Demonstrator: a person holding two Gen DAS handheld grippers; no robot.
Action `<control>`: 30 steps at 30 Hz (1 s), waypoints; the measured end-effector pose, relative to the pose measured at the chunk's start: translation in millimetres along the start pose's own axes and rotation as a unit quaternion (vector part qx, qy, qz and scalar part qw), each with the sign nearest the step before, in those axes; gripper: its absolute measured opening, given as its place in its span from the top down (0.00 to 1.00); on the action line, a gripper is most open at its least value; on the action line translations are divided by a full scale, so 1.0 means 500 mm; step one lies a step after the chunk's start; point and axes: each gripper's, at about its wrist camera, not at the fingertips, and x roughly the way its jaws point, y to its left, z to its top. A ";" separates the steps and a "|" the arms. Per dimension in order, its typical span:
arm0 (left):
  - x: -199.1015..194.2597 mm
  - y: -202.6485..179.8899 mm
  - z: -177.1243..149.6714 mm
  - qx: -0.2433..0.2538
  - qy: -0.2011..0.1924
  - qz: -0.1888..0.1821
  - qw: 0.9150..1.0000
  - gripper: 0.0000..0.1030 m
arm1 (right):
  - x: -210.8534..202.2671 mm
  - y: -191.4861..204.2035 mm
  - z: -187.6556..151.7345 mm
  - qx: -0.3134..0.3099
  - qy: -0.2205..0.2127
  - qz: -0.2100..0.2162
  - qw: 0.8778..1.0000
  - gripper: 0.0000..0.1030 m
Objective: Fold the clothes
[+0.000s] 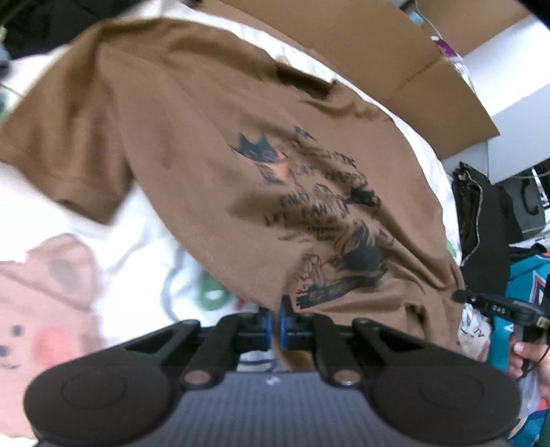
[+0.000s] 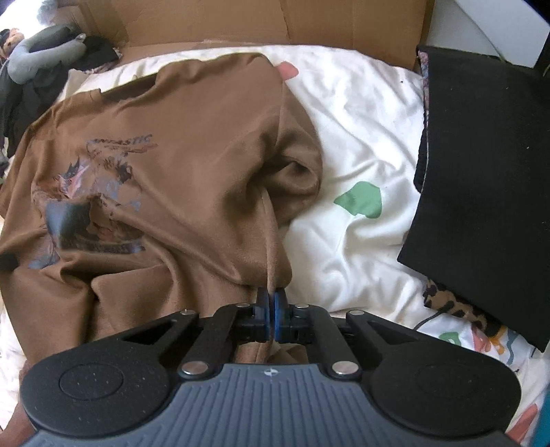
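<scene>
- On the white bedsheet (image 2: 347, 113) lies a brown T-shirt (image 2: 192, 144), spread front-up and rumpled, with a dark printed graphic (image 1: 323, 213) of animals and lettering across its chest.
- One short sleeve (image 1: 68, 144) of the T-shirt sticks out flat over the sheet; the collar (image 1: 302, 82) is at the far end, towards the cardboard.
- At the near hem of the T-shirt, the left gripper (image 1: 275, 318) has its blue pads pinched together on a fold of the brown cloth.
- Further along the same near edge, the right gripper (image 2: 271, 309) is likewise clamped tight, a ridge of the T-shirt's fabric running up out of its jaws.
- Deep creases gather in the T-shirt near the right gripper, where the cloth bunches into a hollow.
- Beyond the T-shirt's collar stands a cardboard sheet (image 2: 213, 20), propped behind the bed.
- Beside the T-shirt on the right gripper's side, the sheet shows a green patch (image 2: 361, 199), and a black folded cloth (image 2: 481, 165) lies past it.
- Beside the T-shirt's sleeve, a pink bear print (image 1: 44, 295) is on the bedding.
- A teal garment (image 1: 522, 302) shows at the edge of the left wrist view, near a person's hand (image 1: 526, 357).
</scene>
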 end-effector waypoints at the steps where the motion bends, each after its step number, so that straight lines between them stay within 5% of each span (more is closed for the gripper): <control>1: -0.016 0.007 0.000 0.000 -0.004 0.007 1.000 0.96 | -0.007 0.001 0.000 0.000 -0.002 0.001 1.000 1.00; 22: -0.230 0.053 0.068 0.038 -0.046 0.079 0.995 0.96 | -0.129 0.084 -0.013 -0.051 0.031 0.097 0.994 1.00; 30: -0.213 0.107 0.051 0.018 0.008 0.121 0.993 0.92 | -0.089 0.111 -0.027 -0.066 0.090 0.134 0.985 0.97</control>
